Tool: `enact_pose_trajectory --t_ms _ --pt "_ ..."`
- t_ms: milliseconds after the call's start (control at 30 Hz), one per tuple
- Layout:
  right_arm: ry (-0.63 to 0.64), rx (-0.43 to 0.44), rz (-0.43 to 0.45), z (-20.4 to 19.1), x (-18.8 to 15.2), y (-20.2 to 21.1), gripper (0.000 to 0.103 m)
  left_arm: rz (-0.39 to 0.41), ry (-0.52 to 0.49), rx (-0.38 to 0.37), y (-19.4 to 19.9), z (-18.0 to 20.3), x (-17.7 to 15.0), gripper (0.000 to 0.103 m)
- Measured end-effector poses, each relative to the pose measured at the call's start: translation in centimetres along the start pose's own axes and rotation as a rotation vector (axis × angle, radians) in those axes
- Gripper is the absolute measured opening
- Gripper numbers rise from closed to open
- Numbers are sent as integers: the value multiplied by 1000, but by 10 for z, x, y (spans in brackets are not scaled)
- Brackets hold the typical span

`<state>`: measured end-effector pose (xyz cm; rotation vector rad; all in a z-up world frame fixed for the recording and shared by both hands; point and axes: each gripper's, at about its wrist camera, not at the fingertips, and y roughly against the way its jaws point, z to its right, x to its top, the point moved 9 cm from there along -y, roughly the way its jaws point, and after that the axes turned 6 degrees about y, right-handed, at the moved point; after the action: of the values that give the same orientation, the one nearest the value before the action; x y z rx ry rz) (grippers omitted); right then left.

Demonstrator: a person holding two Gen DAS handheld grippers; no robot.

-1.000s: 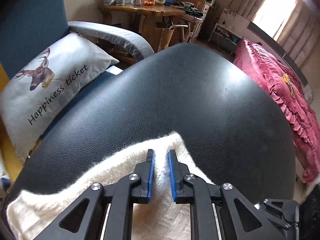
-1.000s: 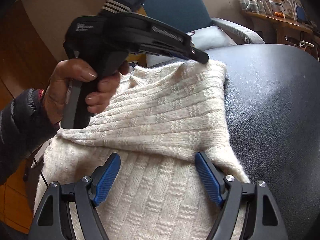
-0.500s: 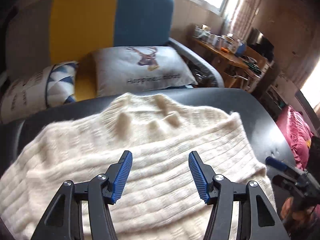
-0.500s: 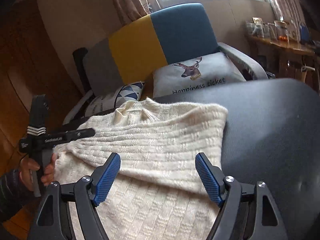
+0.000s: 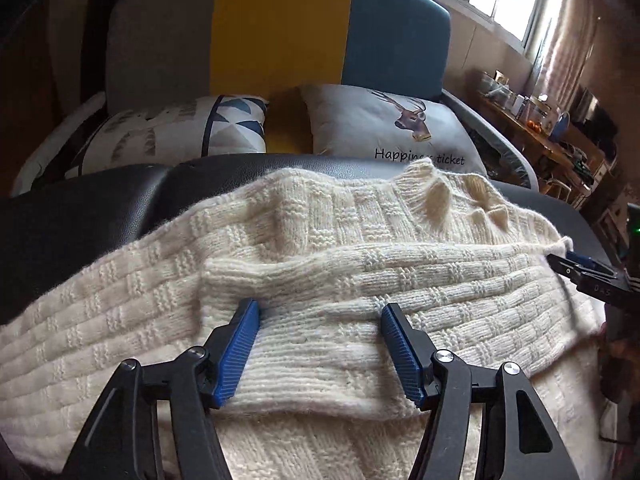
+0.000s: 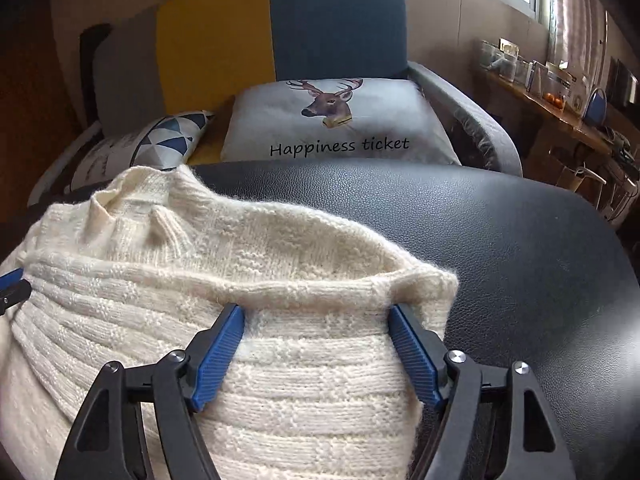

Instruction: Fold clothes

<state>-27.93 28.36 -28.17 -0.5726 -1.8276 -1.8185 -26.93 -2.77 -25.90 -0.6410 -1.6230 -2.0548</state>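
While both sets of jaws stand wide apart with nothing between the pads, the left gripper (image 5: 318, 342) hovers low over a folded-over band of the cream sweater (image 5: 360, 288), and the right gripper (image 6: 316, 346) does the same at the sweater's right edge (image 6: 420, 280).

Change vs 1 s ago: the left jaws were nearly shut with knit between the pads out at the sweater's far edge on the leather; now they're spread and the gripper sits back over the middle of the garment. So the pinch has been let go and the fabric laid down. The right jaws were already spread and have stayed so; that view now sits closer over the fold edge.

Sweater lies on the black leather surface (image 6: 500, 240), in front of the deer cushion (image 6: 340, 120) and the triangle-print cushion (image 5: 180, 136). One layer is doubled across the body, with a thick rolled edge running left to right. Collar (image 5: 436, 184) is bunched at the far side, facing the cushions.

Judgement: one fold is down, but the collar ridges and loose left side aren't flat. It looks mid-task, not a finished stack. Whether more folds or only smoothing remain, can't tell.
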Motion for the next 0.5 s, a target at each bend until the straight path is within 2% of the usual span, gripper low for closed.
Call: enact_pose_trajectory --t_ms 67,100,200,267,367,433,500 --pt "-11 10 -12 2 1 3 77 1 43 -28 4 -2 2 67" --pt "-17 16 -17 2 1 5 77 -2 92 -66 10 -4 5 67" --pt "-17 77 18 -30 -7 36 76 31 285 -218 44 -22 13 67" --pt "-17 117 42 -52 -12 58 76 82 408 -261 74 -49 12 68" --pt "-17 178 77 -84 -21 89 77 127 567 -250 112 -104 -11 71" --pt "-11 227 84 -115 -40 103 77 137 651 -198 134 -147 -36 71" --pt "11 237 83 -140 -57 111 77 138 739 -146 158 -194 -66 71"
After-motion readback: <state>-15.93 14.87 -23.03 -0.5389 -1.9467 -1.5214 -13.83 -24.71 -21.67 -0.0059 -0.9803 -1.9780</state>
